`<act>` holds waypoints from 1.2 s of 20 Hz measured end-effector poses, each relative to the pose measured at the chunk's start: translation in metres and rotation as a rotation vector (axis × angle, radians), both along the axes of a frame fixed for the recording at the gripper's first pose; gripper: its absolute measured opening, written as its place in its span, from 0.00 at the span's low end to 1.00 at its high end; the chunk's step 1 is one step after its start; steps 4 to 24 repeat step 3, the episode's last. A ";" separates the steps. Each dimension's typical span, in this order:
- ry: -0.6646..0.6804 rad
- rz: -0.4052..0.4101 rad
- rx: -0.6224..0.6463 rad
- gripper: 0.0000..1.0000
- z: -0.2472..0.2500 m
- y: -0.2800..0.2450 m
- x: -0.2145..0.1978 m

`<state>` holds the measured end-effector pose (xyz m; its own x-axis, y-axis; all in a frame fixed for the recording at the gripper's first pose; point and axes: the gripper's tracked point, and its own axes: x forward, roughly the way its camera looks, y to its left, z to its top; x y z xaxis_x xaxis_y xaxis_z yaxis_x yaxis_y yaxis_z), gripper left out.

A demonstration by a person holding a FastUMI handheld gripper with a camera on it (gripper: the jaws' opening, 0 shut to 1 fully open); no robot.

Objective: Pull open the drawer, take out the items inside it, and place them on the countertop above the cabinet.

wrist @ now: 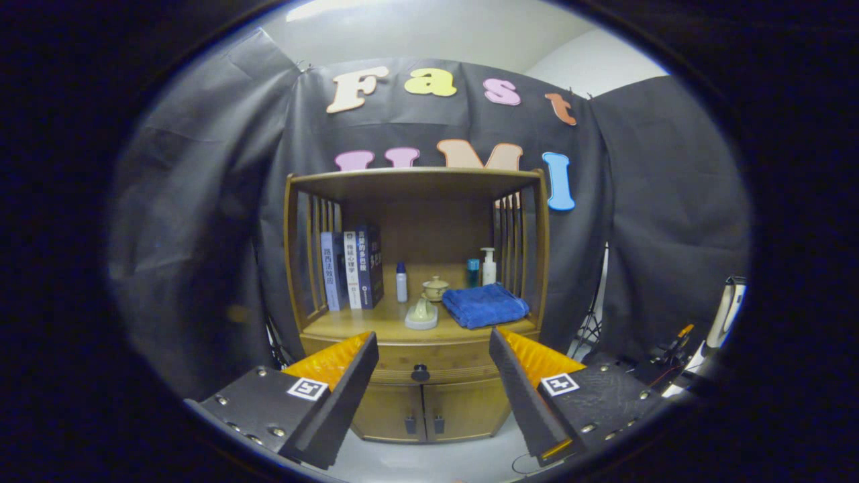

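- Drawer [419,365]: shut, under the tabletop [349,327], well ahead of the tool [433,352].
- Knob [420,372]: small, rigid, likely slippery; the place to grasp.
- Tool: fingers spread wide, holding nothing.

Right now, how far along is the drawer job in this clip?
Nothing looks done yet: the drawer is shut, its knob untouched. In hand: the gripper is open, jaws spread wide and empty, with the knob beyond and between them. Left: pull the drawer open, lift out its contents, which are hidden for now, and set them on the countertop near the blue towel.
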<state>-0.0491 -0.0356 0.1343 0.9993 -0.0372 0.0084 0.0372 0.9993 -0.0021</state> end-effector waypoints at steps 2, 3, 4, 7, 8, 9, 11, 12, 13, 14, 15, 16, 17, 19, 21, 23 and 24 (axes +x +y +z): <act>0.010 -0.001 0.029 1.00 0.004 -0.006 -0.009; 0.010 -0.001 0.036 1.00 0.006 -0.010 -0.010; 0.010 -0.001 0.036 1.00 0.006 -0.010 -0.010; 0.010 -0.001 0.036 1.00 0.006 -0.010 -0.010; 0.010 -0.001 0.036 1.00 0.006 -0.010 -0.010; 0.010 -0.001 0.036 1.00 0.006 -0.010 -0.010; 0.010 -0.001 0.036 1.00 0.006 -0.010 -0.010; 0.010 -0.001 0.036 1.00 0.006 -0.010 -0.010; 0.010 -0.001 0.036 1.00 0.006 -0.010 -0.010; 0.010 -0.001 0.036 1.00 0.006 -0.010 -0.010; 0.010 -0.001 0.036 1.00 0.006 -0.010 -0.010; 0.010 -0.001 0.036 1.00 0.006 -0.010 -0.010; 0.010 -0.001 0.036 1.00 0.006 -0.010 -0.010; 0.010 -0.001 0.036 1.00 0.006 -0.010 -0.010; 0.010 -0.001 0.036 1.00 0.006 -0.010 -0.010; 0.010 -0.001 0.036 1.00 0.006 -0.010 -0.010; 0.010 -0.001 0.036 1.00 0.006 -0.010 -0.010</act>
